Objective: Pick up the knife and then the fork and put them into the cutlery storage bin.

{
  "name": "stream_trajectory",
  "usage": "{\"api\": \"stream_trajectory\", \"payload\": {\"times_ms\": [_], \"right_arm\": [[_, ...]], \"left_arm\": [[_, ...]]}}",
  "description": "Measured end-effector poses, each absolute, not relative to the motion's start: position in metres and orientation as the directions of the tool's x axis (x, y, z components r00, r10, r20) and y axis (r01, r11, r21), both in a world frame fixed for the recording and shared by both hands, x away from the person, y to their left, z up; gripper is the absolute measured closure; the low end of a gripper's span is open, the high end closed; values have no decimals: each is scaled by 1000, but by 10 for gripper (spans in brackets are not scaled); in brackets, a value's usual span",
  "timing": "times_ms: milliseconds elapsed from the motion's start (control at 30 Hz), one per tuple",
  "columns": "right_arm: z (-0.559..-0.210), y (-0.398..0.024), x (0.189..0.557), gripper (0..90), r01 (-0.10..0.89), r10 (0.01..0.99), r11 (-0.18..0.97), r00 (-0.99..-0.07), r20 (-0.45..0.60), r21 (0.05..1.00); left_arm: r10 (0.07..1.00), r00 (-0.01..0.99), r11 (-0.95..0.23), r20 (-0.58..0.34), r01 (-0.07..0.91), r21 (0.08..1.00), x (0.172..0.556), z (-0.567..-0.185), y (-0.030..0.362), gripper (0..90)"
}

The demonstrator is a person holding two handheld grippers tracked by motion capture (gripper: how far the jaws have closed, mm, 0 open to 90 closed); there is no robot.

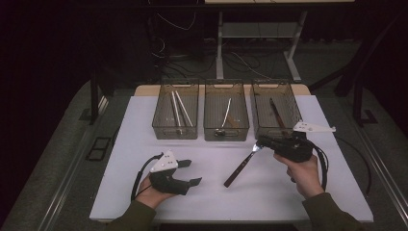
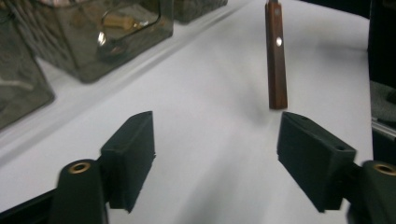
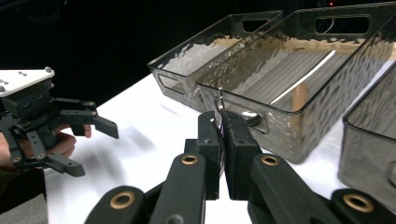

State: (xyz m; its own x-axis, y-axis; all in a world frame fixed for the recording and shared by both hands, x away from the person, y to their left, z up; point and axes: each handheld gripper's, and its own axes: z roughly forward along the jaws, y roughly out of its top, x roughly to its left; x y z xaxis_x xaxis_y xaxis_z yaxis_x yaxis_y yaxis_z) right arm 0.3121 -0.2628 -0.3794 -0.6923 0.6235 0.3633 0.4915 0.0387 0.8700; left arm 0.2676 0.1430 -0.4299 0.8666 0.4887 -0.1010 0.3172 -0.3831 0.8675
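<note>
High view: the right tongs (image 1: 263, 143), held in a hand (image 1: 304, 174) at the right of the white bench (image 1: 144, 144), are clamped on the metal end of a fork (image 1: 242, 165). Its dark wooden handle slants down and left toward the middle of the bench, in front of three clear bins (image 1: 226, 117) that stand in a row at the far edge. The left bin holds two pale sticks (image 1: 179, 112), the middle bin a spoon (image 1: 225, 115), the right bin a dark-handled utensil (image 1: 276, 113). The left tongs (image 1: 190, 172) sit low at the near left, jaws spread with nothing between them, well apart from the fork.

Left gripper view: the two black jaws stand wide with only bare bench between them. The fork's brown handle (image 2: 276, 56) hangs ahead, its tip just above the right jaw in the picture and apart from it. Bins (image 2: 98, 42) lie at the upper left.

Right gripper view: the jaws are pressed nearly together on the fork's thin metal part (image 3: 222, 114), which rises edge-on between them. Bins (image 3: 299, 79) stand beyond, and the left tongs (image 3: 91, 144) gape at the far left.
</note>
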Motion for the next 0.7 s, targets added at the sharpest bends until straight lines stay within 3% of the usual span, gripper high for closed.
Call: {"api": "stream_trajectory", "payload": {"times_ms": [300, 700], "right_arm": [[-373, -271, 318, 868, 482, 647, 34, -679, 348, 876], [-355, -296, 330, 867, 462, 692, 36, -651, 311, 886]], "left_arm": [[527, 844, -395, -99, 346, 851, 268, -440, 153, 0], [552, 829, -404, -92, 361, 841, 270, -441, 152, 0]]}}
